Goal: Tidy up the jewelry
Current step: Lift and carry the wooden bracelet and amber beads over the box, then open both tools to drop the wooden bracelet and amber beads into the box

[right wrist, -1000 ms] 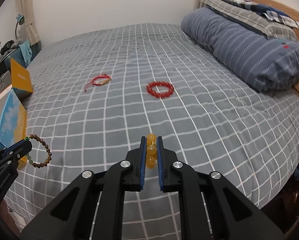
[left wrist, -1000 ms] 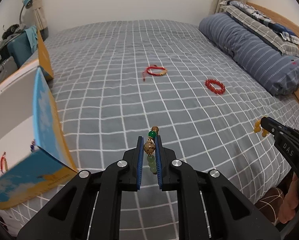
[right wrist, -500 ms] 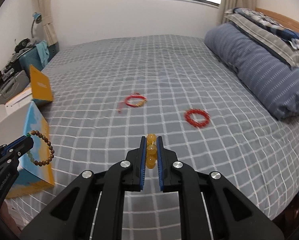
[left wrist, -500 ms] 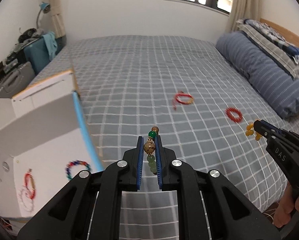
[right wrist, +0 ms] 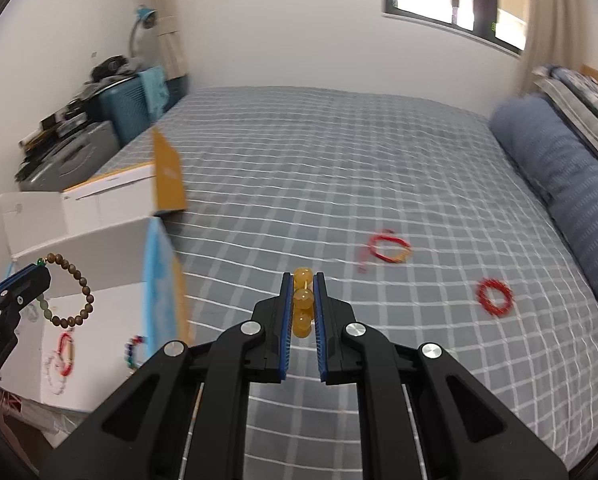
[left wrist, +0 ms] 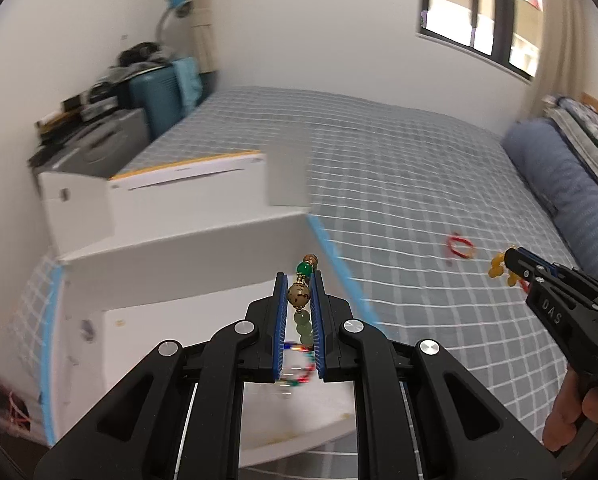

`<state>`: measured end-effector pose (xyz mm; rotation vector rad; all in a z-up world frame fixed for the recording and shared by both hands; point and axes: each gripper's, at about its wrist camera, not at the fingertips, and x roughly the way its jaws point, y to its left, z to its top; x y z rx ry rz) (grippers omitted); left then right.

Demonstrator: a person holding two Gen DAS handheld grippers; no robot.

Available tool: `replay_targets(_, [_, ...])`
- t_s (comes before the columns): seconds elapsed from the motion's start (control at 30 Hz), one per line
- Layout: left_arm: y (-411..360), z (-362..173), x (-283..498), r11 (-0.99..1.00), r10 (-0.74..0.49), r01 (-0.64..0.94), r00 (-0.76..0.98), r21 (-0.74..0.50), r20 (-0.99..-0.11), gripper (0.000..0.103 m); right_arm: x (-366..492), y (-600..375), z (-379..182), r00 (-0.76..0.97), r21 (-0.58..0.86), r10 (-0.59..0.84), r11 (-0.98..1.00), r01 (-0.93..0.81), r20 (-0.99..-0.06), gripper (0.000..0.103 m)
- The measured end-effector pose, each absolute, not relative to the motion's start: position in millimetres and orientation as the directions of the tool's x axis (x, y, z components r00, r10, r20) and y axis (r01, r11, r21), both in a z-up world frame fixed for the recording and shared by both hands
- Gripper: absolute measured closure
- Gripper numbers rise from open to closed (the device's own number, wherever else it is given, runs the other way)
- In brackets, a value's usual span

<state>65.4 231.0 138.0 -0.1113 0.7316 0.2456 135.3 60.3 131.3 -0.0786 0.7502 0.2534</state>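
Both my grippers clenched on bracelets by the open box

My left gripper (left wrist: 299,292) pinches the brown-and-green bead bracelet (right wrist: 73,296) at lower centre, over the white box (left wrist: 187,248) where a multicoloured bracelet (left wrist: 297,364) lies; my right gripper (right wrist: 303,296) grips the yellow bead bracelet (right wrist: 302,308) mid-frame, with a red cord bracelet (right wrist: 389,249) and red bead bracelet (right wrist: 495,297) on the checked bedspread (right wrist: 339,168) at right
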Motion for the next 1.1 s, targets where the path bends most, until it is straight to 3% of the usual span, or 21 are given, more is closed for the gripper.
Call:
replay_targets(0.57, [352.3, 92.1, 15.5, 0.875, 0.328, -0.483, 0.58, 0.009, -0.746, 0.092, 107.8, 209.3, 107.3, 0.605, 0.013, 0.353, 0.87, -0.492, -0.714, 0.094])
replay_targets(1.1, [377.1, 47.5, 10.6, 0.863, 0.322, -0.505, 0.51, 0.025, -0.798, 0.092, 108.7, 239.3, 52.0, 0.519, 0.001, 0.305, 0.862, -0.506, -0.798, 0.094])
